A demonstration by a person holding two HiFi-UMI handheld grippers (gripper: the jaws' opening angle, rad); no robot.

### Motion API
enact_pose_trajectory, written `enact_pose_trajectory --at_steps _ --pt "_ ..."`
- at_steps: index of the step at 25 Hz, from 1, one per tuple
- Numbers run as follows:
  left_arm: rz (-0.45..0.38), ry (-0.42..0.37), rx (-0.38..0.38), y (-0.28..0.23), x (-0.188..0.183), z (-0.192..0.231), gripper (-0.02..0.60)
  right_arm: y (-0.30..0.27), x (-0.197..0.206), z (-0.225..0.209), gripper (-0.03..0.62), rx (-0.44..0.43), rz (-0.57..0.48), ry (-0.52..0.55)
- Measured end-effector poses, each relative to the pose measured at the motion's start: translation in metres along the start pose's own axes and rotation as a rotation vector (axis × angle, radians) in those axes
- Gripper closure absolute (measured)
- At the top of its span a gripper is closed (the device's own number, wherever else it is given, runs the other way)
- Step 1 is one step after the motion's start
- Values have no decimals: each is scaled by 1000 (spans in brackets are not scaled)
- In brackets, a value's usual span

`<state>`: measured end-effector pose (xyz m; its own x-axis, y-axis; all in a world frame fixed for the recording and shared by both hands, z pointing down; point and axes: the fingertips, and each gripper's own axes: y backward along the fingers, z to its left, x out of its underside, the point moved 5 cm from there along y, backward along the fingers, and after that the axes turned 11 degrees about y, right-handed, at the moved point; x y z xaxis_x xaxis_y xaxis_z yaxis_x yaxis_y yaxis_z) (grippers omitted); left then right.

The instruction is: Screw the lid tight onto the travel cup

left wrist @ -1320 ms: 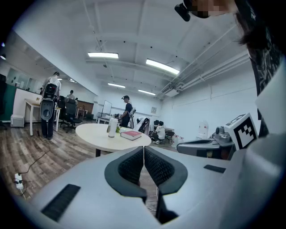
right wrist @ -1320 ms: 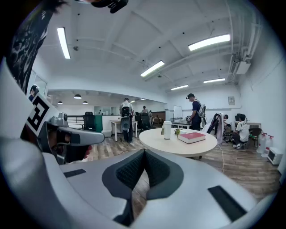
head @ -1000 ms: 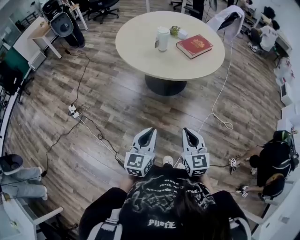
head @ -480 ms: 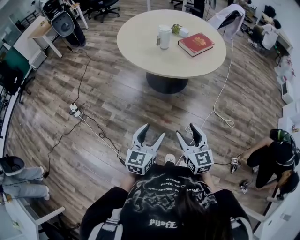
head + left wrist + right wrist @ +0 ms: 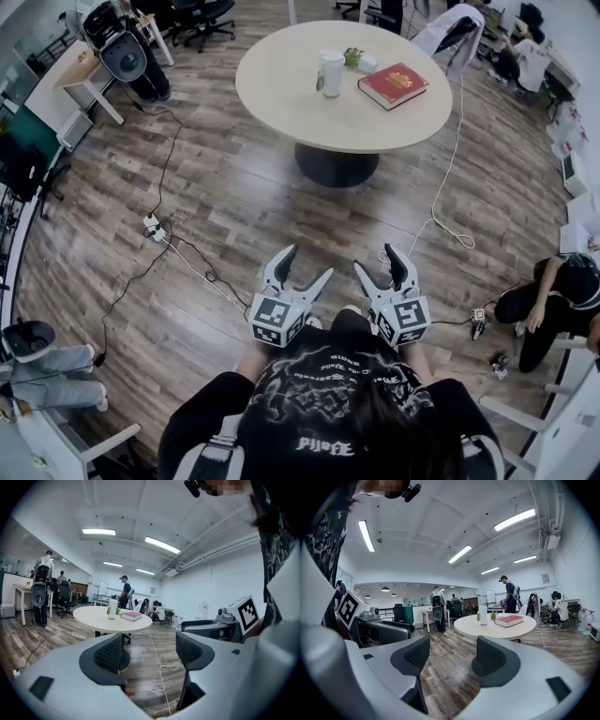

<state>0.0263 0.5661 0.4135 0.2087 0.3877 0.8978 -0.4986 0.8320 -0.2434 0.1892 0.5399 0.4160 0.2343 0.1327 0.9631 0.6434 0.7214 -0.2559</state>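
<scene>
Round worktop (image 5: 281,112), pale top on a dark pedestal, stands on a wood plank floor (image 5: 216,187).

Travel cup (image 5: 330,73): on the worktop, toward its far side and left of its centre. It is upright, with its long axis vertical and its mouth end up. A lid (image 5: 330,56) seems to sit on the top end, but it is too small to tell whether it is seated tight. The left gripper view shows the cup (image 5: 112,609) upright on the worktop; so does the right gripper view (image 5: 483,615).

Red book (image 5: 392,84): flat on the worktop, just right of the cup and apart from it. A small potted plant (image 5: 352,58) sits at the worktop's far edge, between cup and book.

Left tool (image 5: 307,262): well short of the worktop, over the floor, pointing toward it. Its jaws are spread, have just been opening, and have nothing between them (image 5: 149,651).

Right tool (image 5: 375,259): beside the left, equally far from the worktop. Its jaws are spread, less wide, have just been opening, and only floor shows in the gap (image 5: 452,656).

White cable (image 5: 441,206): runs across the floor from the worktop's right side.
</scene>
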Motion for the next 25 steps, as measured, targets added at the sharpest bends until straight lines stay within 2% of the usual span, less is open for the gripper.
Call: enact_pose_trajectory --at_steps 4,7,11,16,21,25 --pt "-17 -18 -14 5 -2 5 219 2 5 6 284 3 26 -26" --pt "-36 -8 -15 3 -5 6 219 1 9 -1 281 16 36 -28" --pt "-62 17 -26 -14 -10 15 219 -18 12 -17 276 -8 60 4" --pt "-52 50 -63 -51 -18 30 219 -55 13 -51 258 -50 77 5" --pt "-88 171 -126 -93 -35 53 219 -99 7 -91 258 -95 82 33" --pt "-107 152 -160 -134 -56 60 219 -131 -4 -132 258 -129 76 60"
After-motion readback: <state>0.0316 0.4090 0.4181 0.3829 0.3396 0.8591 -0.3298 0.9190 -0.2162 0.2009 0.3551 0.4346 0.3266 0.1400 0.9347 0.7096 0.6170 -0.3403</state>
